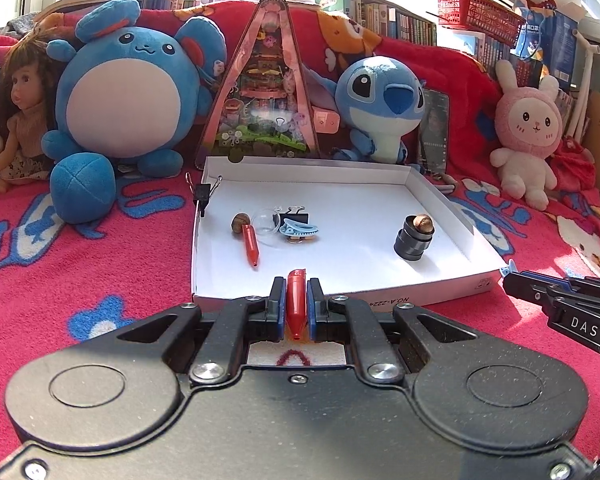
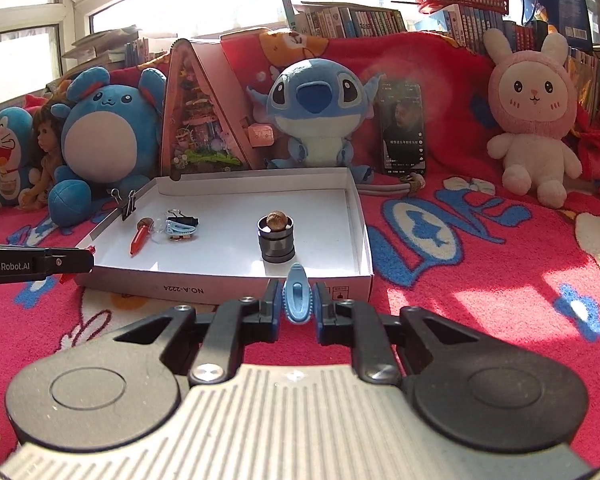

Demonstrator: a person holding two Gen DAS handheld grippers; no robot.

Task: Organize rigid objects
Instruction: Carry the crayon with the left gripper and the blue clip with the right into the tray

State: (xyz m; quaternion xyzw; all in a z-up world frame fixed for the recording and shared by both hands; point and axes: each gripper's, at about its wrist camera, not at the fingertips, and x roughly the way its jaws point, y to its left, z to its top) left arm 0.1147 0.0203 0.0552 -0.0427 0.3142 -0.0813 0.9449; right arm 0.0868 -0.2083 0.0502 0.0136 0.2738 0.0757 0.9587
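Observation:
A shallow white box (image 1: 440,296) (image 2: 220,286) lies on the red blanket. In it are a red pen cap (image 1: 251,246) (image 2: 139,240), a brown nut (image 1: 239,222), a blue hair clip on a black binder clip (image 1: 298,229) (image 2: 180,227), and a dark metal cylinder with a nut on top (image 1: 414,238) (image 2: 276,238). My left gripper (image 1: 296,304) is shut on another red pen cap (image 1: 297,300) just before the box's near wall. My right gripper (image 2: 298,300) is shut on a blue hair clip (image 2: 298,300) at the box's near right corner.
A binder clip (image 1: 204,194) (image 2: 127,206) grips the box's left wall. Plush toys, a doll (image 1: 20,120), a triangular diorama (image 1: 260,92) and a phone (image 2: 404,128) stand behind the box. The right gripper's body (image 1: 560,304) shows at right in the left wrist view.

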